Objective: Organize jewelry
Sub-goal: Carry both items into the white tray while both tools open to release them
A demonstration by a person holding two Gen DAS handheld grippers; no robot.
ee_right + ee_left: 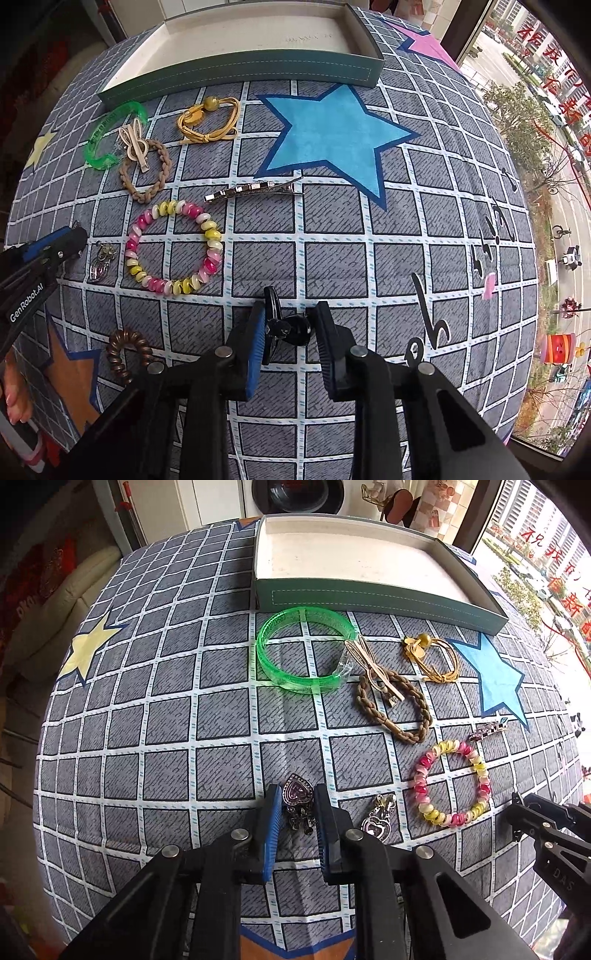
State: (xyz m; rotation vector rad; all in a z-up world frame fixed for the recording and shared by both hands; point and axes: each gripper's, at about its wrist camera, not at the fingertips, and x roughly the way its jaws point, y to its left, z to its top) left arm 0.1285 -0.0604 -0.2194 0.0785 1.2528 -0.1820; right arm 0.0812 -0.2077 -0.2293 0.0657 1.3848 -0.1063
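A teal box [369, 598] with a white inside stands open at the far side of the table, also in the right wrist view [236, 79]. My left gripper [297, 805] has its jaws close around a purple heart earring [297, 794] lying on the cloth; contact is unclear. A second heart earring [378, 821] lies just right of it. My right gripper [290, 325] is open around a black hair clip [284, 325] on the cloth. A pink-yellow bead bracelet [173, 247], a green bangle [303, 650], a braided brown tie [395, 705], a beige clip [373, 668], a yellow cord tie [208, 120] and a silver barrette [255, 190] lie between.
The table has a grey checked cloth [166, 720] with a blue star [332, 136]. A brown spiral hair tie [127, 350] lies at the near left. A window [546, 147] runs along the right. The right gripper shows in the left wrist view [535, 823].
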